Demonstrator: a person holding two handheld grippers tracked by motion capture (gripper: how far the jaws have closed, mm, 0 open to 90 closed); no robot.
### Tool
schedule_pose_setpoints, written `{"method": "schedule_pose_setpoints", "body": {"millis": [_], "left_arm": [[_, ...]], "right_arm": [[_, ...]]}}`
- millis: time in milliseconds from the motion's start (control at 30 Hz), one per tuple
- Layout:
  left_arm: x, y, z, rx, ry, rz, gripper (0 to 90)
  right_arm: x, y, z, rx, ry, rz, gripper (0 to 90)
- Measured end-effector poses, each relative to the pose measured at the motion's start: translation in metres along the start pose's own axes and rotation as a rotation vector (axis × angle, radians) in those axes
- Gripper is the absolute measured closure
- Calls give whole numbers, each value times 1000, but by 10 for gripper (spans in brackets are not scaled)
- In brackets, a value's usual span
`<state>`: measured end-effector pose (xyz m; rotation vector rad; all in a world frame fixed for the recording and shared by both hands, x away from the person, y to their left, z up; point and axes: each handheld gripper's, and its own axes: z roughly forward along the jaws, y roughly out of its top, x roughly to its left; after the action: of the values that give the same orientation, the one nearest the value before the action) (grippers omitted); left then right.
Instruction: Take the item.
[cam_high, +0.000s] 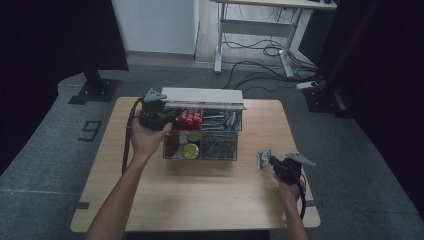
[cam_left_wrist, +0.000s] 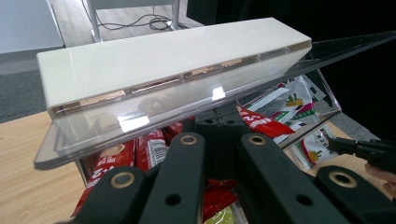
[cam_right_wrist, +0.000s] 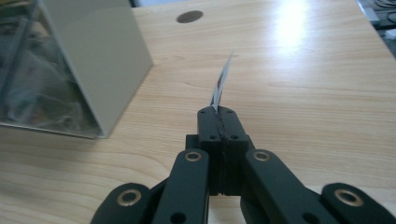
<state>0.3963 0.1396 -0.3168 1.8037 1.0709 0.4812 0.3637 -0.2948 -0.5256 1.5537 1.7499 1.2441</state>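
A thin packet (cam_right_wrist: 222, 85) is being held edge-up in the shut right tool (cam_high: 272, 161) over the desk (cam_high: 210, 200), with the clear box (cam_high: 202, 145) lying to its left, where the lid (cam_left_wrist: 159, 70) is being propped by the closed left tool (cam_high: 167, 119).

A white-framed desk (cam_high: 260, 35) stands on the grey floor beyond the light wooden table (cam_high: 200, 195). Black cables (cam_high: 260, 65) trail beneath it. A black stand base (cam_high: 95, 90) sits at far left, beside a floor marking "9" (cam_high: 90, 131).
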Motion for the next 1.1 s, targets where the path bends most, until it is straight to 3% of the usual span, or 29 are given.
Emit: {"method": "schedule_pose_setpoints", "body": {"millis": [133,300,467,633,733,900,1000,1100], "left_arm": [[0,0,1,1,-1,0,900],[0,0,1,2,-1,1,900],[0,0,1,2,-1,1,900],[-1,-1,2,3,-3,0,900],[-1,-1,2,3,-4,-2,900],[0,-1,2,4,-6,-3,900],[0,-1,2,1,-9,-6,900],[0,-1,2,1,-10,-7,900]], "right_arm": [[-6,-3,1,6,-16,16,882],[-12,-8,5,41,-70,-5,875],[-15,-10,7,64,-83,-8,848],[-15,-13,10,89,-120,-37,751],[-15,-14,11,97,-165,-55,630],[-16,-11,4,74,-212,-42,496],[-15,-10,0,56,-210,-39,478],[-9,-6,-6,17,-175,-38,464]]}}
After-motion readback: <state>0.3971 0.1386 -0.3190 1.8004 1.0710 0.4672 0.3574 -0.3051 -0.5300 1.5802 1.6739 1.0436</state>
